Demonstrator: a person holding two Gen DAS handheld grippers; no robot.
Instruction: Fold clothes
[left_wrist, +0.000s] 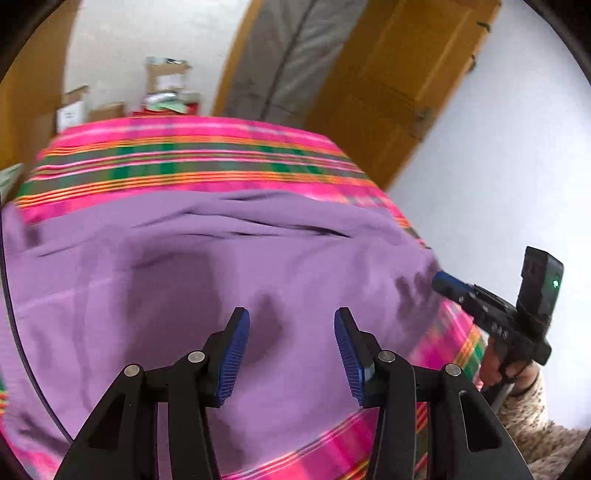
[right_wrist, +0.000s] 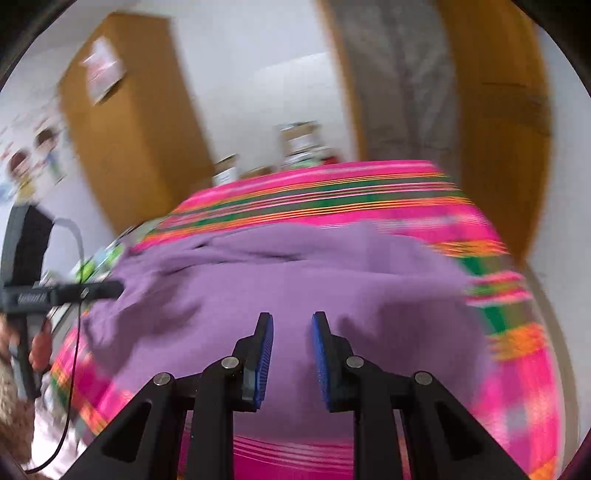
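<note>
A purple garment lies spread and wrinkled on a table covered by a pink, green and orange striped cloth. My left gripper is open and empty, hovering above the garment's near part. My right gripper is open with a narrower gap, empty, above the same garment. In the left wrist view the right gripper reaches the garment's right edge. In the right wrist view the left gripper shows by the garment's left edge.
Cardboard boxes stand behind the table's far edge. A wooden door and a grey curtain are behind. A wooden cabinet stands at the left in the right wrist view. The table's right edge drops off to white floor.
</note>
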